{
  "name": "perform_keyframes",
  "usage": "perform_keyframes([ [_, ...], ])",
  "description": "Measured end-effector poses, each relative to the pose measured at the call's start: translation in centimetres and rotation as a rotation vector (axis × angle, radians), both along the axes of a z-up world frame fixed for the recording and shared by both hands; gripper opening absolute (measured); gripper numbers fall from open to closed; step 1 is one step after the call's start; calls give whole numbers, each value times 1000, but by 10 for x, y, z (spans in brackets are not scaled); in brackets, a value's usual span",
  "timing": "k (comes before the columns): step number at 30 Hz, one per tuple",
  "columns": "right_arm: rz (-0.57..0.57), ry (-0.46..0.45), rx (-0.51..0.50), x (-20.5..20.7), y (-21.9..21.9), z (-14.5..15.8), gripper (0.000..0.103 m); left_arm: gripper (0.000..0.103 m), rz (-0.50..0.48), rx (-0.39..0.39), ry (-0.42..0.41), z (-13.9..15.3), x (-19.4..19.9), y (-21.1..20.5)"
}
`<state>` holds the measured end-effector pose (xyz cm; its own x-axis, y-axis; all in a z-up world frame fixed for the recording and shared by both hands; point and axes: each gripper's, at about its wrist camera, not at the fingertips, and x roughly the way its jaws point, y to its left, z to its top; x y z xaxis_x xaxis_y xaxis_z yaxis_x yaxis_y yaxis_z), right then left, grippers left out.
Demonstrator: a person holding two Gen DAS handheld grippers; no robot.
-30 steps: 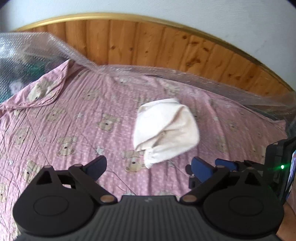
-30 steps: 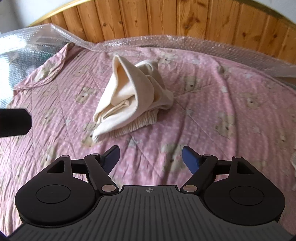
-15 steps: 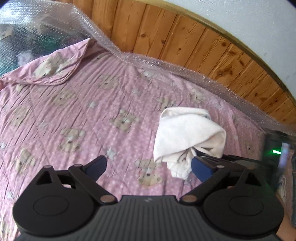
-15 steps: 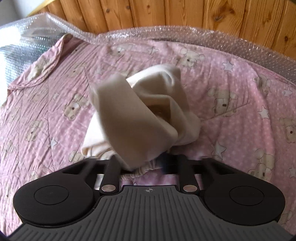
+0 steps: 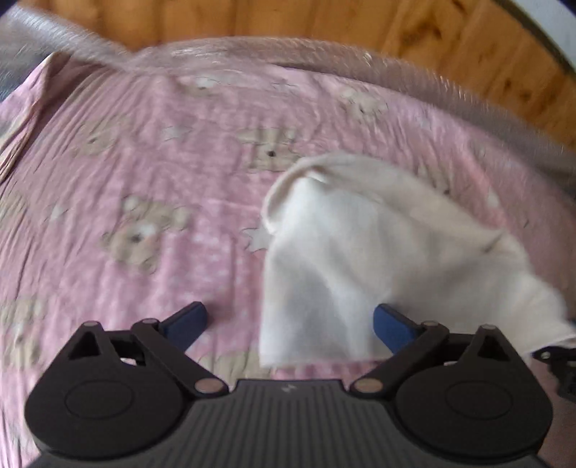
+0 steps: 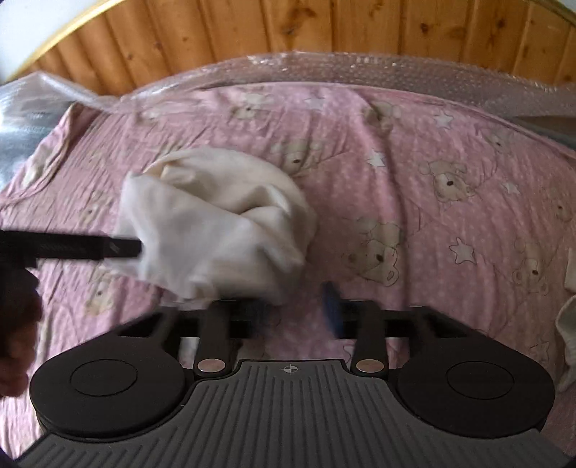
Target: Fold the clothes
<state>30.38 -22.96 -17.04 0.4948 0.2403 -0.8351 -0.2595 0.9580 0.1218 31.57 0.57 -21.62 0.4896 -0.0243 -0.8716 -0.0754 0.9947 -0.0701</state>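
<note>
A crumpled cream garment (image 5: 378, 252) lies on the pink teddy-bear bedsheet (image 5: 144, 180). My left gripper (image 5: 289, 322) is open, its blue fingertips (image 5: 187, 320) spread wide, with a lower fold of the garment hanging between them. In the right wrist view the same garment (image 6: 216, 223) sits left of centre. My right gripper (image 6: 295, 309) is blurred and partly open, its left finger against the garment's lower edge. The left gripper's body (image 6: 72, 246) reaches the garment from the left.
Bubble wrap (image 6: 360, 68) lines the far edge of the bed below a wooden headboard (image 6: 288, 28). Another pale cloth (image 6: 567, 342) lies at the right edge. The sheet corner (image 6: 57, 144) is folded over at far left.
The left gripper has moved forward to the garment, which now lies between its open fingers. The right gripper was shut on the garment's edge half a second ago and its fingers have now parted.
</note>
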Motion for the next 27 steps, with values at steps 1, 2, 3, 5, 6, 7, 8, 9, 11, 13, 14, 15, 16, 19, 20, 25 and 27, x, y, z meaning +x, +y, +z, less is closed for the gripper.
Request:
perform_keyframes([
  [1, 2, 2, 9, 5, 1, -5, 63, 58, -45, 18, -35, 2, 1, -5],
  [2, 16, -10, 23, 6, 2, -3, 62, 35, -78, 1, -52, 10, 1, -6],
  [3, 44, -36, 40, 2, 2, 6, 42, 13, -100, -29, -66, 21, 1, -5],
  [5, 101, -90, 75, -5, 3, 23, 2, 13, -86, -90, -183, 66, -19, 16],
  [6, 129, -117, 93, -9, 3, 32, 2, 13, -83, -121, -252, 90, -35, 31],
  [7, 157, -143, 111, -12, 3, 41, 2, 14, -79, -127, -294, 110, -53, 46],
  [8, 185, -170, 128, -16, 3, 49, 2, 16, -72, -101, -281, 116, -69, 60],
  [9, 214, -197, 146, -20, 3, 58, 2, 24, -59, -59, -207, 105, -79, 68],
  [11, 301, -141, 152, -27, 7, 51, 4, 31, -35, 20, 1, 64, -92, 82],
  [13, 323, -40, 90, -33, 9, 25, 32, 31, -21, 25, 119, 37, -110, 94],
  [14, 320, 12, 49, -36, 10, 9, 32, 34, -15, 22, 164, 26, -119, 100],
  [15, 302, 41, 51, -40, 6, 2, 32, 49, -3, 29, 167, 26, -126, 104],
  [16, 267, 45, 106, -43, -3, 5, 32, 67, 13, 41, 146, 31, -132, 106],
  [19, 137, 58, 271, -45, -29, 10, 61, 78, 71, 41, 66, 48, -135, 114],
  [20, 91, 63, 303, -40, -33, 7, 60, 78, 84, 24, 48, 53, -133, 115],
  [25, 39, 52, 338, -3, -10, -12, 61, 81, -60, -83, -45, 69, -111, 74],
  [27, 91, 76, 387, 12, 7, -19, 54, 93, -187, -97, -81, 67, -108, 42],
])
